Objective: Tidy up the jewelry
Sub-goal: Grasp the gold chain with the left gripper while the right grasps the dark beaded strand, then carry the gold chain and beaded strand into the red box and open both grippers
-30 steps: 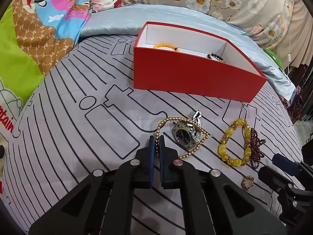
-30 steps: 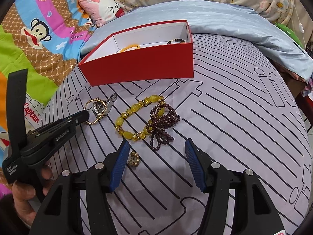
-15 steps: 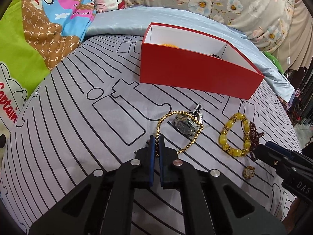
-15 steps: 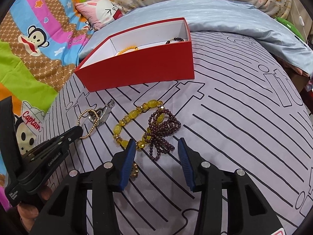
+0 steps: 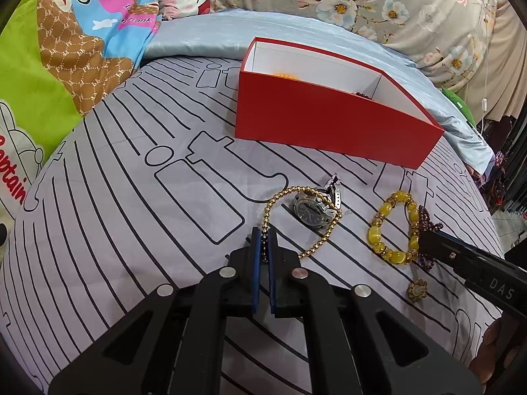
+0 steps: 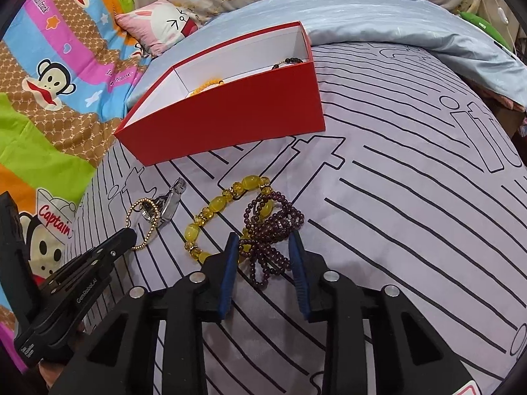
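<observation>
The left gripper [image 5: 263, 240] is clamped on the gold bead chain [image 5: 304, 212], which loops ahead around a steel wristwatch [image 5: 313, 209]; lifting could drag the watch along. The right gripper [image 6: 263, 247] stands apart, straddling the dark purple bead bracelet [image 6: 270, 230] overlapping a yellow bead bracelet [image 6: 217, 204], risking snagging both

This was a home bedroom, w/ the work done on a bed [image 5: 138, 204]. The bed wore a grey sheet printed w/ black lines. Beside it lay a bright cartoon-monkey blanket [image 6: 49, 75] in green, pink & blue, plus a pink bunny pillow [image 6: 164, 26]. A pale blue quilt [image 6: 395, 16] was bunched behind, & floral bedding [image 5: 378, 3] ran along the back. A corded switch [image 5: 484, 103] hung at the right edge. Soft furnishings throughout, all domestic.
</observation>
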Tool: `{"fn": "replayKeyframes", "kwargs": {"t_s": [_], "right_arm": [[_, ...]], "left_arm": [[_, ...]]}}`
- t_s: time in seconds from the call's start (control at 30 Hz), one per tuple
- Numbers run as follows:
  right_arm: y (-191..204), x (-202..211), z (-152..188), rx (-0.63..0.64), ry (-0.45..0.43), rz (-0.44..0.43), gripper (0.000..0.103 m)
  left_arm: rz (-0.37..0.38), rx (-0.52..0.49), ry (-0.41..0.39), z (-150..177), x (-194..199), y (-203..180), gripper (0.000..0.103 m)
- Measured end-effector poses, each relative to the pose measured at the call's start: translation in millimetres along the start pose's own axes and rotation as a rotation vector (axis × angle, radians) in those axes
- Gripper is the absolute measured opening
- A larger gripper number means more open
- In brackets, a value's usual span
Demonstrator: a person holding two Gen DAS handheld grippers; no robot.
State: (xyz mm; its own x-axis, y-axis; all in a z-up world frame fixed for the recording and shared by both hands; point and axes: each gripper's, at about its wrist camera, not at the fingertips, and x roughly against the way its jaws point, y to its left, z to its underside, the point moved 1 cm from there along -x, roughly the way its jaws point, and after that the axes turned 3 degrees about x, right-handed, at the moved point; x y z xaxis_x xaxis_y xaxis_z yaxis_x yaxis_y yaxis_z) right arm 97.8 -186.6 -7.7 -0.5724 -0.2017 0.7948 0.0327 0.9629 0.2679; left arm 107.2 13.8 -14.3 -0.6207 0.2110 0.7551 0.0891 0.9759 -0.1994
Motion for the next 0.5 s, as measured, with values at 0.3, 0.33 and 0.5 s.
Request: {"fn": "replayKeyframes", "kwargs": {"t_s": [0.3, 0.33, 0.5], "right_arm": [[-1.4, 5.2, 0.7, 0.004, -0.017, 0.01, 0.007], [-1.3, 7.1, 0.5, 0.007, -0.02, 0.014, 0.007], [-5.0, 21.1, 0.2, 0.0, -0.044, 0.017, 0.007]], "left_arm": [[0.023, 0.013, 0.0, -0.6, 1.4, 2.5, 0.004], [0.028, 0.015, 0.001, -0.6, 2.1, 2.4, 0.004], [0.06, 0.042, 0.003, -0.9, 10.2, 0.9, 0.003]]}}
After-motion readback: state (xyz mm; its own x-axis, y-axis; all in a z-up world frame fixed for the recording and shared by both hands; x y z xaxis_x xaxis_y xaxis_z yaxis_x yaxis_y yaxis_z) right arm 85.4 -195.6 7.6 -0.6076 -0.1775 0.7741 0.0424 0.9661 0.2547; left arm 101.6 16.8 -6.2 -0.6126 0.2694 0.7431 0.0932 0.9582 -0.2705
